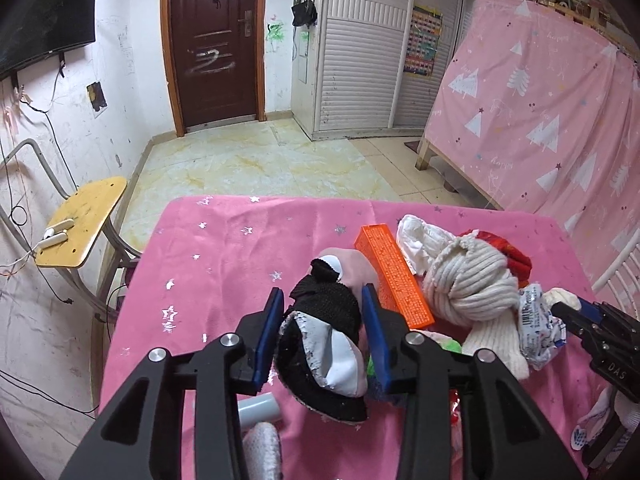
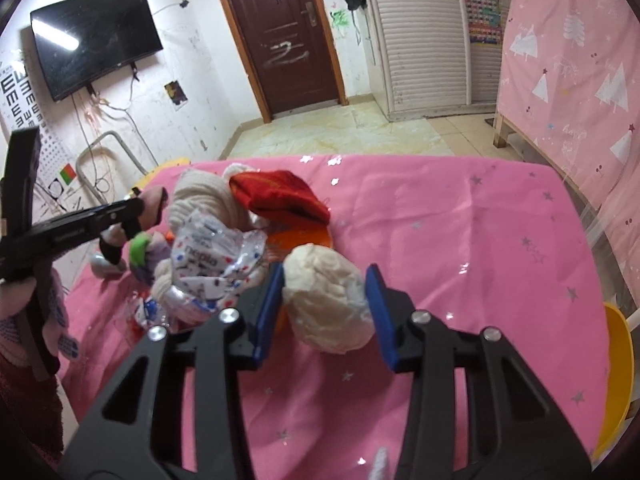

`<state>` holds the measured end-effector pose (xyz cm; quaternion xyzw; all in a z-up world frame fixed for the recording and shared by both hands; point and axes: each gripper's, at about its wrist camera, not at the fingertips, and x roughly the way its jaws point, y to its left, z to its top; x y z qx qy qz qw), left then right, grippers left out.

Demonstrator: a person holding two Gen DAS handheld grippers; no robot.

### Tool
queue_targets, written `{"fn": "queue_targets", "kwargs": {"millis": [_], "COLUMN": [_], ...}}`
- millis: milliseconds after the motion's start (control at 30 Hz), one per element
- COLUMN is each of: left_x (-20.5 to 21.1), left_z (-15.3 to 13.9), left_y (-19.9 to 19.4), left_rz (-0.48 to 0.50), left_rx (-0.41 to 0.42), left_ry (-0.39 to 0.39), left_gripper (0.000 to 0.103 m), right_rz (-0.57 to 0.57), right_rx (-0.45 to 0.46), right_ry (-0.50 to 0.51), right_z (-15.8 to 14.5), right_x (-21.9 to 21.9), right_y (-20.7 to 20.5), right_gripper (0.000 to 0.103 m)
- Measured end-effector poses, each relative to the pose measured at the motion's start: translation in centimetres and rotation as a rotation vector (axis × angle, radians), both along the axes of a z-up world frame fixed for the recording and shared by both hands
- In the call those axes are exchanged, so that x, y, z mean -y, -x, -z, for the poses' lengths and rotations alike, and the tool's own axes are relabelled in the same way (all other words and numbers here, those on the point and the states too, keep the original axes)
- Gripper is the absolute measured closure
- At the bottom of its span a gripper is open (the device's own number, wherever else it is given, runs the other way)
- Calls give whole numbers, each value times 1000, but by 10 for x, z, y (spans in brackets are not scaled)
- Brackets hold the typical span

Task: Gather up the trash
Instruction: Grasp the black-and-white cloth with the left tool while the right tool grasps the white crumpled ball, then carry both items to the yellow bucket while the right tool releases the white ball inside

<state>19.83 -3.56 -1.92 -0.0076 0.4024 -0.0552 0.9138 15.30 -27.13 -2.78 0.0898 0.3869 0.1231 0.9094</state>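
Gripping a black-and-white sock between its blue pads, the left gripper sits over the pink tablecloth. The right gripper clamps one white crumpled wad. Between them lie one orange box, one cream knit bundle, one red cloth and one printed wrapper.

A worktop draped in pink cloth with silver stars carries a heap at one side: an orange rectangular printed box, a cream ribbed knitted garment, a red fleecy cloth, a crumpled white printed plastic wrapper and a short grey tube near the front edge.
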Motion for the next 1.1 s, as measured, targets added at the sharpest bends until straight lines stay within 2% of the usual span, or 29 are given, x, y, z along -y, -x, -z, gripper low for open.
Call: {"fn": "queue_targets", "kwargs": {"millis": [300,533,833,1100], "left_x": [4,32,113,188], "left_z": [-32,-67,-99,-97], "left_y": [24,47,69,76], "left_rz": [-8,41,193,319], "left_rx": [69,146,201,194], "left_ry": [2,17,46,53], "left_gripper": [71,71,71,71], "right_rz": [32,76,168,276], "right_rx": [71,117,152,171], "right_ry": [-24,-48,-72,-97], "right_z": [-29,-42,-44,-40], "right_x": [20,46,100,158], "right_y": [20,36,61,83], "right_gripper": [63,63,63,62]}}
